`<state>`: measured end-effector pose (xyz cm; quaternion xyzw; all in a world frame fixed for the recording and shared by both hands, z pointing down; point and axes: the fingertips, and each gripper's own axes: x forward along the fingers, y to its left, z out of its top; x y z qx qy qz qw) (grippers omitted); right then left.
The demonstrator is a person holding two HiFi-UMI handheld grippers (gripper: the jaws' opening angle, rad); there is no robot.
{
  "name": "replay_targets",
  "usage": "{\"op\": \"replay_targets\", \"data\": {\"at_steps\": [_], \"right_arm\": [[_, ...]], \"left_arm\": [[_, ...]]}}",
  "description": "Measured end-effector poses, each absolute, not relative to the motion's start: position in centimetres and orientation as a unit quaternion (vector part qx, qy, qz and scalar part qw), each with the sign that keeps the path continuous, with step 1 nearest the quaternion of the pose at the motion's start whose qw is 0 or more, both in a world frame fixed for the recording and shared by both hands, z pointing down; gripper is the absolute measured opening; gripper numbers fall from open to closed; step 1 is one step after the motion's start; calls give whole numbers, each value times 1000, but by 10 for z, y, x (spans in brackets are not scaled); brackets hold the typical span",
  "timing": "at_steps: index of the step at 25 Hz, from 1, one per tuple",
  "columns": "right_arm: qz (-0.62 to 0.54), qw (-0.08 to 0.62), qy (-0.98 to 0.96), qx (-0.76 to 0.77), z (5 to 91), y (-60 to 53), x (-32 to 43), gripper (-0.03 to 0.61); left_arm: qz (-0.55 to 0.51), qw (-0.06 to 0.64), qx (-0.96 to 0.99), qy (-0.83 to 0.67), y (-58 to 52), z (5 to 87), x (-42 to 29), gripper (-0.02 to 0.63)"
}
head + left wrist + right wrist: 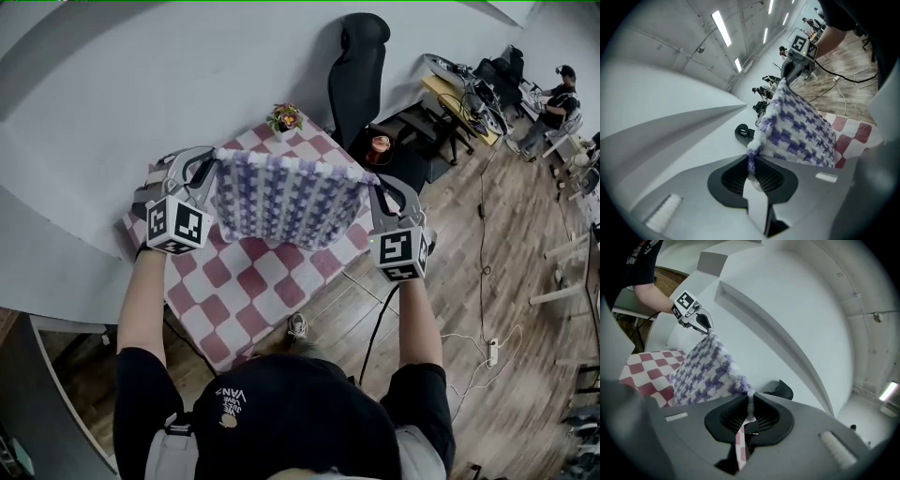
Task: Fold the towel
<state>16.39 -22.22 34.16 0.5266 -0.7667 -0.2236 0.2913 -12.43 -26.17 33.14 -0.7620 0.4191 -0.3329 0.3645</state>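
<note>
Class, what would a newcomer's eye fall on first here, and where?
A purple-and-white towel hangs stretched above the red-checked table, its top corners pinched in the left claw and right claw. A flower pot stands at the table's far edge, a black chair beyond.

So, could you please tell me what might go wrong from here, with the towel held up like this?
1. The left gripper and right gripper each pinch only the tip of a corner of the towel. Either corner might slip out and drop one side.
2. The plant stands at the far corner of the table, just beyond the towel. Swinging the towel forward could knock it over.
</note>
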Motion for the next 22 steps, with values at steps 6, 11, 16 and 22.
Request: {"op": "replay_targets", "data": {"at_steps": [6, 11, 16, 22], "right_arm": [[-258, 284, -756, 530, 317, -319, 174, 29], [-260, 278, -765, 520, 329, -337, 172, 29], [-219, 298, -787, 494, 392, -306, 168, 29], [-172, 327, -800, 472, 455, -233, 157, 29]], "left_arm": [[-321, 369, -726, 483, -344, 310, -115, 35], [-329, 380, -701, 505, -361, 313, -115, 36], [-366, 370, -711, 473, -328, 369, -118, 37], [-389, 329, -736, 447, -257, 432, -130, 37]]}}
